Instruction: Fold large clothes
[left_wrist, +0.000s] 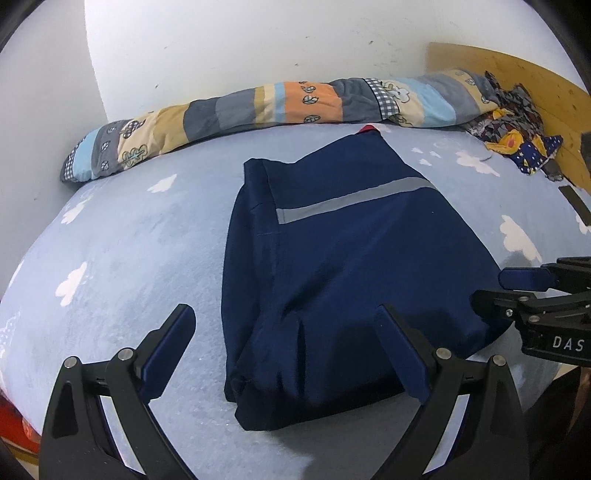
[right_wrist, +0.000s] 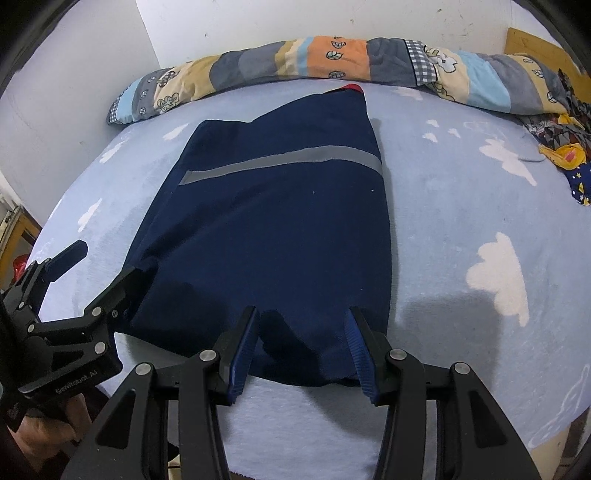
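A navy garment (left_wrist: 343, 266) with a grey reflective stripe (left_wrist: 354, 201) lies folded into a long rectangle on the light blue bed; it also shows in the right wrist view (right_wrist: 273, 225). A red bit (right_wrist: 351, 87) peeks out at its far end. My left gripper (left_wrist: 286, 325) is open, its fingers straddling the garment's near left corner. My right gripper (right_wrist: 301, 321) is open over the near edge. The right gripper also shows at the right edge of the left wrist view (left_wrist: 495, 288), and the left gripper at the left of the right wrist view (right_wrist: 107, 258).
The bed sheet (left_wrist: 122, 240) is blue with white clouds. A rolled patchwork quilt (left_wrist: 258, 107) lies along the far wall. A pile of patterned cloth (left_wrist: 517, 133) sits at the far right by a wooden headboard (left_wrist: 546, 85). The bed's near edge is just below the grippers.
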